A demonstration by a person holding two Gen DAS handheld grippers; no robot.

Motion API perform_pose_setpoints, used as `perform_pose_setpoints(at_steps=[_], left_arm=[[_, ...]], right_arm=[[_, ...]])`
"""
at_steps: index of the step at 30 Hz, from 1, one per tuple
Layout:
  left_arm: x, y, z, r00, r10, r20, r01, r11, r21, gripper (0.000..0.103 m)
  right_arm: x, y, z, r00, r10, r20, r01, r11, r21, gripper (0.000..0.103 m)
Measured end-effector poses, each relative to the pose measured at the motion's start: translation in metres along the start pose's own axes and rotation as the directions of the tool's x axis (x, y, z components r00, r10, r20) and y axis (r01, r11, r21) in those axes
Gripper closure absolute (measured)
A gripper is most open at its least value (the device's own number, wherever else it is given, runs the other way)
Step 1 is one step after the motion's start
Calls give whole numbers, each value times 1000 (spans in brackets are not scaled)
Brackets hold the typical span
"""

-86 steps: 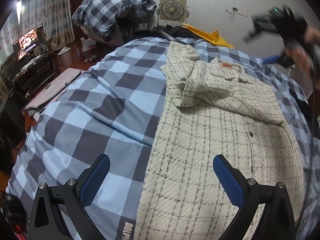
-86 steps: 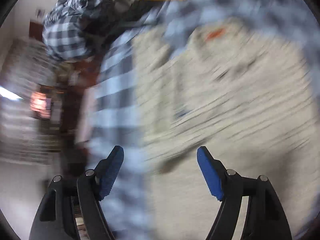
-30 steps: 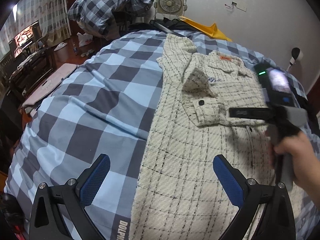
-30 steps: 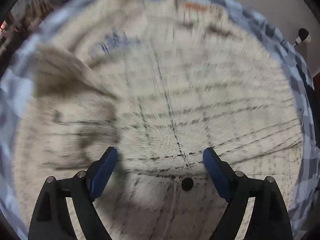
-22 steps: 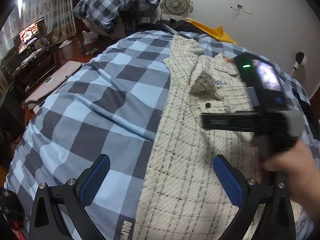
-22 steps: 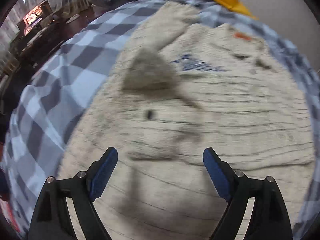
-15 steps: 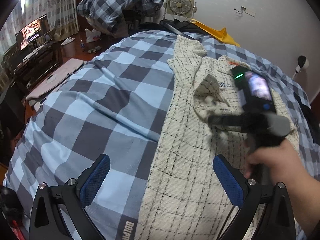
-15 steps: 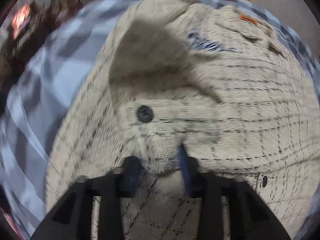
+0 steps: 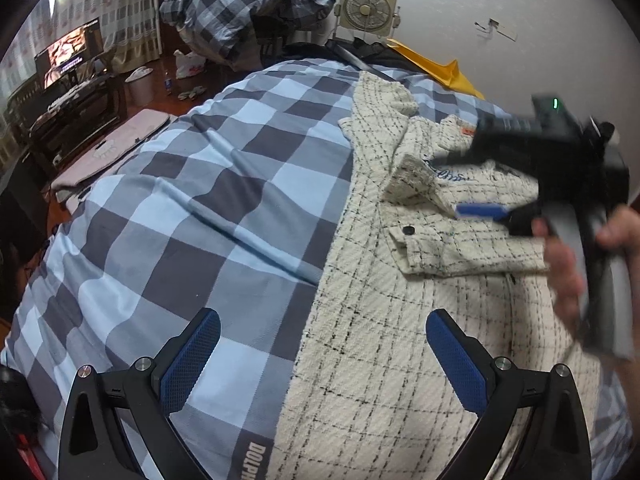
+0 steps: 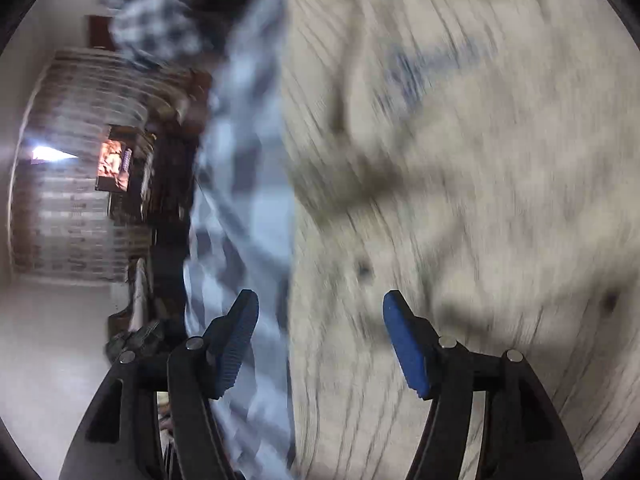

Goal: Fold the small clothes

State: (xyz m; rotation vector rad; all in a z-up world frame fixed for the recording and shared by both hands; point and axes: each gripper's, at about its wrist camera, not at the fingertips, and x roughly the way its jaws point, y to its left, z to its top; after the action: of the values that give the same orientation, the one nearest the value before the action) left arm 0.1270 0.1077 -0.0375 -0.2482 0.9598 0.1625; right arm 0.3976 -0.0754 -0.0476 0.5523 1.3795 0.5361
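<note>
Lying lengthwise near-to-far on the bed: cream checked jacket. Left tongs apart at its near left edge; right tongs apart, empty, above the folded sleeve, nearer it.

a bed in a blue-grey checked cover, a cream checked shirt flat on it

— Anything you can read from here?

— Only "DOLPH", white letters running down a grey band at the edge of the quilt, at six o'clock; the rest is cut off.

— And the jacket?

— An orange tag at two o'clock and blue script just below, both too small to read. The right view is all blur.
</note>
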Motion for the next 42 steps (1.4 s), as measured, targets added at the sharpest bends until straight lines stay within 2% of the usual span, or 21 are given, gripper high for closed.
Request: perform_pose_setpoints(at_steps=[2,4,8,13,17,18,19,21,22,24,26,28,29,30,32,33,36,38,39,40,42], left_arm=[[1,-1,-1,1000,-7,-7,7,1000,0,0],[1,-3,-1,1000,-6,-7,6,1000,9,0],[-2,-5,-1,1000,1,5,-1,1000,20,0],[-3,0,1,1000,-15,5,15,1000,-7,0],[-3,-1,1,1000,-15,5,15,1000,0,0],[-3,-1,0,1000,-11,8,11,1000,3,0],[-4,-2,1,1000,-9,9,9,1000,4,0],[-4,-1,1,1000,-10,8,10,1000,-1,0],[-4,-2,0,1000,-13,6,13,1000,-4,0],[-4,-2,-2,1000,-14,2,14,1000,0,0],[-3,-5,-5,1000,-11,-1,11,1000,14,0],[-4,-7,-5,1000,-9,1,9,1000,22,0],[-5,-8,-5,1000,-10,3,9,1000,23,0],[-5,-8,-5,1000,-9,5,9,1000,24,0],[-5,-9,-4,1000,-8,4,7,1000,25,0],[-3,-9,-5,1000,-7,3,7,1000,26,0],[1,-11,-5,1000,-3,-6,3,1000,31,0],[6,-15,-5,1000,3,-16,-2,999,46,0],[7,-17,-5,1000,6,-19,-5,999,53,0],[8,-19,-6,1000,11,-22,-10,998,63,0],[10,-22,-6,1000,18,-24,-16,997,81,0]], right_arm=[[-9,10,16,990,-92,107,94,995,-16,29],[-2,16,26,962,-217,164,220,975,-1,29],[19,20,38,906,-365,214,384,922,-52,29],[76,-1,12,890,-454,27,455,888,-72,29],[80,10,-16,853,-512,106,522,823,-223,29],[75,13,-17,853,-515,91,521,822,-229,29],[63,17,-18,871,-483,90,490,844,-219,29],[17,21,-30,922,-344,176,372,913,-165,29],[-7,18,-36,933,-284,222,318,938,-138,28],[-42,5,-38,921,-289,261,321,943,-89,20],[-68,-21,-34,869,-413,271,437,899,-34,19],[-94,-59,-27,766,-571,296,583,811,55,19],[-107,-77,-26,699,-646,306,652,752,98,19],[-123,-107,-25,598,-743,301,738,657,155,19],[-139,-149,-18,495,-836,238,807,543,230,19],[-149,-169,-18,490,-850,196,810,526,257,20],[-172,-238,-22,543,-835,90,770,537,344,20],[-183,-269,-30,641,-757,129,673,635,379,19],[-190,-279,-36,673,-722,161,621,670,406,19],[-194,-283,-41,688,-703,178,592,687,422,19],[-193,-273,-40,663,-733,153,639,660,395,19]])
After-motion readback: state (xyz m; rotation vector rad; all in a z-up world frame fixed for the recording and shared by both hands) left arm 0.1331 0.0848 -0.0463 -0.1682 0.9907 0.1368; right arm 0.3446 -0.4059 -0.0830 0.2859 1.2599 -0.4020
